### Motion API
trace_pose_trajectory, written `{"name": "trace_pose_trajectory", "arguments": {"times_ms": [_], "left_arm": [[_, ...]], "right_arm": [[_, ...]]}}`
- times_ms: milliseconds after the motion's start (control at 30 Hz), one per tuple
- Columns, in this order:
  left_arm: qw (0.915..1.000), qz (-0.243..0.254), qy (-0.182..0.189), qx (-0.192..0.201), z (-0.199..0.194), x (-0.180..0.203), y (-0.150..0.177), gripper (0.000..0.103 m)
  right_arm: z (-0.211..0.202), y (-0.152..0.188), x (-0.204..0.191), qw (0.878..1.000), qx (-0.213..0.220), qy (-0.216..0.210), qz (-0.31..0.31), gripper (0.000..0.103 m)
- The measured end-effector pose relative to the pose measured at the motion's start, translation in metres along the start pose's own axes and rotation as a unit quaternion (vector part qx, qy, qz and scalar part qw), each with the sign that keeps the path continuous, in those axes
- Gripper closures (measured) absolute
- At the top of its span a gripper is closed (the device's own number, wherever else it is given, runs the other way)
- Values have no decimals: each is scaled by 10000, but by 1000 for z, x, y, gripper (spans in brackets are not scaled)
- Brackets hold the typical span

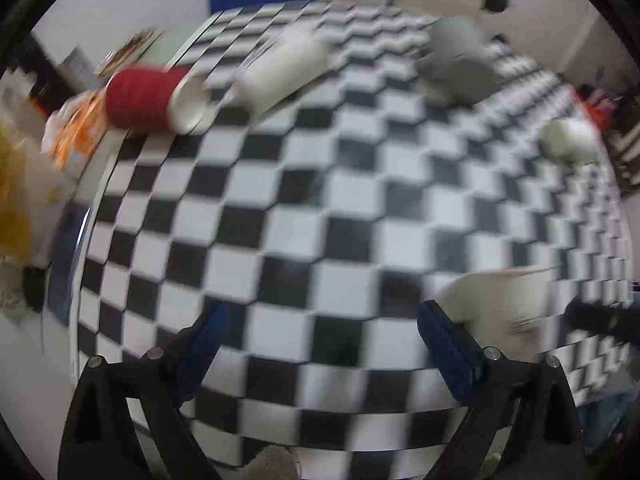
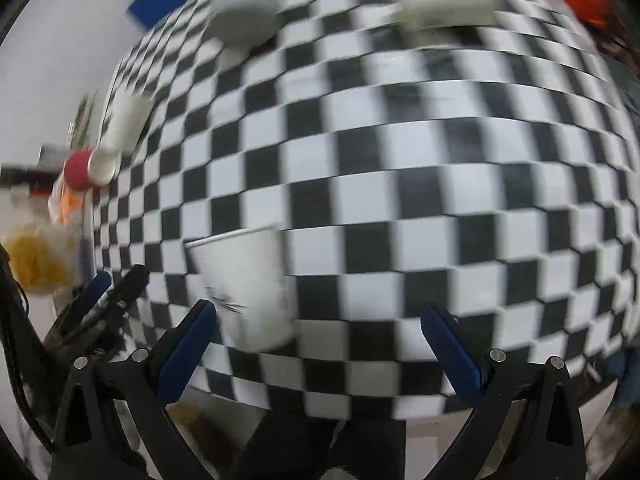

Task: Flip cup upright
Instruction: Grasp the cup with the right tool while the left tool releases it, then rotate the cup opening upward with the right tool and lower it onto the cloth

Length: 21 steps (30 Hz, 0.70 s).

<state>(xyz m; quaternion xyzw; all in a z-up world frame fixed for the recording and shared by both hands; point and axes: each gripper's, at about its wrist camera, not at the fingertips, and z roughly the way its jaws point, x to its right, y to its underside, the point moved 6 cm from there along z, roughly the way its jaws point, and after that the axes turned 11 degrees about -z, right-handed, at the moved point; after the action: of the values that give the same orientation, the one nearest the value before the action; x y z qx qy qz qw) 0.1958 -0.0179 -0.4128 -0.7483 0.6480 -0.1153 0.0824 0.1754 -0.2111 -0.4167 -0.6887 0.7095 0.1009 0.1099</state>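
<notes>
Both frames motion-blurred. Paper cup (image 2: 248, 288) stands upright, mouth up, on the checkered table (image 2: 400, 160) just beside the right gripper's (image 2: 320, 320) left finger, not between the pads; right gripper spread wide, empty. Left gripper (image 1: 320, 328) also spread and empty; red cup (image 1: 152, 98), white cup (image 1: 280, 72), grey cup (image 1: 460, 68) lie farther back.

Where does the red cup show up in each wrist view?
Left wrist: red cup at upper left, lying on its side at the checkered table's edge, white mouth facing right.
Right wrist: red cup at the left edge, small, same pose.
Shared landmark: the white cup lying just beyond it.
</notes>
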Motion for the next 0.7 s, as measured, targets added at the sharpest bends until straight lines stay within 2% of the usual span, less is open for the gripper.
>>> {"name": "trace_pose_trajectory", "arguments": {"times_ms": [100,200,233,300,333,467,567,700], "left_arm": [[9994,-176,-239,-184,16,-27,11,7],[9990,-260,-289,-228,25,-34,17,7],[9989,-278,-286,-239,26,-35,18,7],[9989,-312,-265,-245,28,-37,19,7],[9989,-322,-233,-255,29,-39,20,7],[9991,-294,-217,-232,31,-35,17,7],[9992,-285,-187,-208,30,-33,9,7],[9993,-279,-182,-175,35,-31,-1,7]], "right_arm": [[35,-14,-14,9987,-487,-77,-124,1],[64,-14,-19,9953,-957,-112,-114,11],[66,-14,-20,9952,-970,-48,-139,13],[62,-16,-25,9962,-847,44,-218,27],[60,-17,-26,9967,-791,0,-177,38],[42,-24,-20,9995,-264,144,-57,38],[28,-36,-18,9995,283,106,61,38],[7,-57,-19,9903,1365,236,118,39]]}}
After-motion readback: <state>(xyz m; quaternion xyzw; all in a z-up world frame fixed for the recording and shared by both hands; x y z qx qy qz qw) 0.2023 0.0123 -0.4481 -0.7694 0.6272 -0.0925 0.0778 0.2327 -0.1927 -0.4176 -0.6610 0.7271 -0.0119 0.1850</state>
